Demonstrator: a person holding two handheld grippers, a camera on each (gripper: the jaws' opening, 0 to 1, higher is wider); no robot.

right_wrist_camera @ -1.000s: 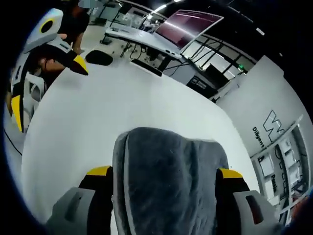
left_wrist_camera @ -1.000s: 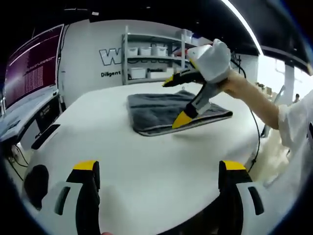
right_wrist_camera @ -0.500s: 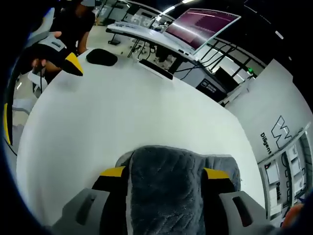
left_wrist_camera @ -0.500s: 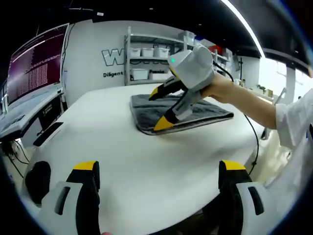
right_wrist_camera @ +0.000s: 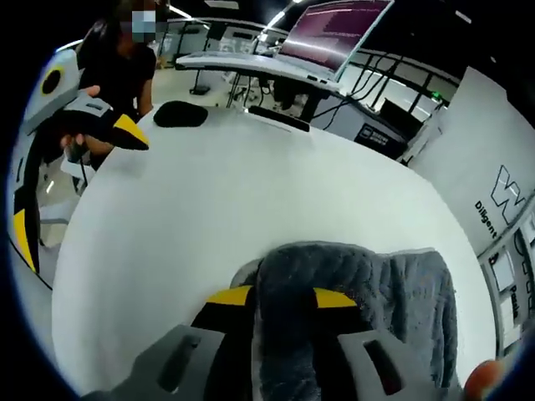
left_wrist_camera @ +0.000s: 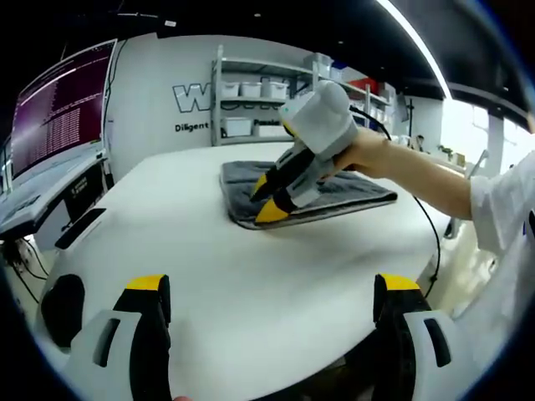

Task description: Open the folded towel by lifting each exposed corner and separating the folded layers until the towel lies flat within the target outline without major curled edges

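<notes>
A folded grey towel (left_wrist_camera: pixel 334 185) lies on the far side of the white table (left_wrist_camera: pixel 251 267). My right gripper (left_wrist_camera: pixel 266 197) reaches in from the right, held by a hand, with its yellow tips at the towel's near left corner. In the right gripper view the two jaws stand close together, and my right gripper (right_wrist_camera: pixel 282 297) is shut on a bunched-up fold of the towel (right_wrist_camera: pixel 368 276). My left gripper (left_wrist_camera: pixel 272 286) hangs open over the near table edge, well short of the towel. It also appears at the left as the left gripper (right_wrist_camera: pixel 73 188), open and held by a hand.
A black mouse pad (left_wrist_camera: pixel 63 302) and a keyboard (left_wrist_camera: pixel 79 230) lie at the table's left end. A desk with a large monitor (right_wrist_camera: pixel 330 29) stands beyond. Shelves with white boxes (left_wrist_camera: pixel 251 100) line the lettered wall. A person in black (right_wrist_camera: pixel 117 71) holds the left gripper.
My right gripper has slid toward the towel's near left corner and its jaws have closed in, bunching the cloth between them. My left gripper has stayed in place, open.
</notes>
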